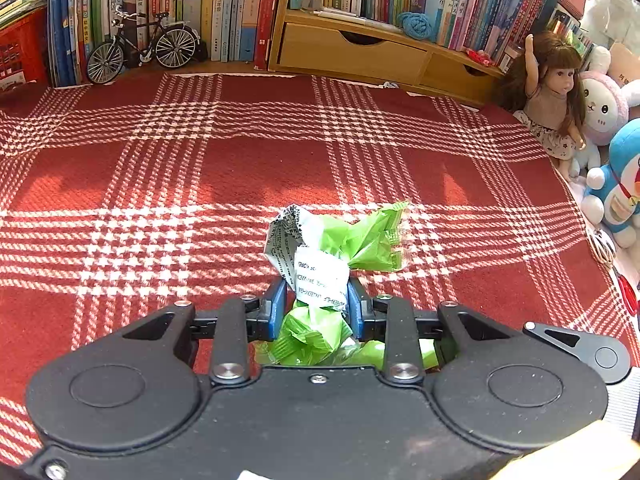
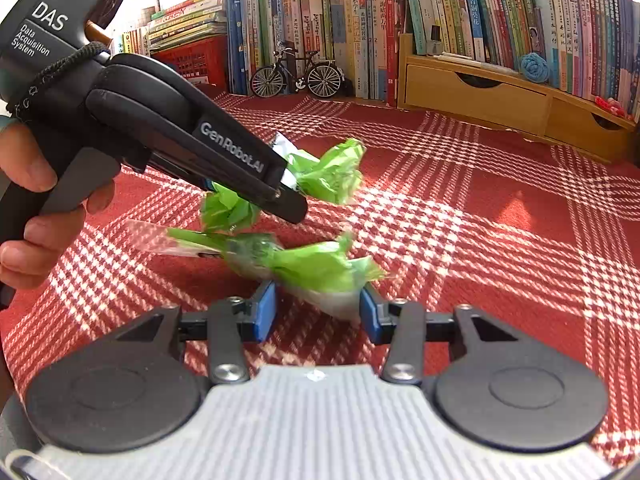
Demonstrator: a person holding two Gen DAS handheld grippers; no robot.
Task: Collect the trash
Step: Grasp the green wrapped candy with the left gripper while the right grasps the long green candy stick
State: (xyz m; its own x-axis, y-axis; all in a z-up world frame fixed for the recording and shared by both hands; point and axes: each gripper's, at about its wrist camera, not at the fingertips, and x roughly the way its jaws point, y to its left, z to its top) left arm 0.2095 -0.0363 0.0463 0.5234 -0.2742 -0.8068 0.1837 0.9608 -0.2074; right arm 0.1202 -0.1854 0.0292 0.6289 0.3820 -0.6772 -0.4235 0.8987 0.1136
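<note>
A crumpled green and white wrapper (image 1: 352,240) sits pinched between the blue pads of my left gripper (image 1: 317,300), which is shut on it above the red plaid cloth (image 1: 160,184). The right wrist view shows that same left gripper (image 2: 286,190) coming in from the upper left with its wrapper (image 2: 328,172), held by a hand (image 2: 28,184). A second green wrapper (image 2: 308,262) with a clear plastic tail lies on the cloth just below it. My right gripper (image 2: 318,316) is open, and the wrapper's near end reaches in between its pads.
Rows of books (image 1: 224,4) line the back, with a model bicycle (image 1: 140,46) and a wooden drawer shelf (image 1: 360,52) in front of them. A doll (image 1: 552,92) and plush toys (image 1: 612,196) crowd the right edge, beside red-handled scissors (image 1: 628,292). A red crate (image 2: 192,60) stands back left.
</note>
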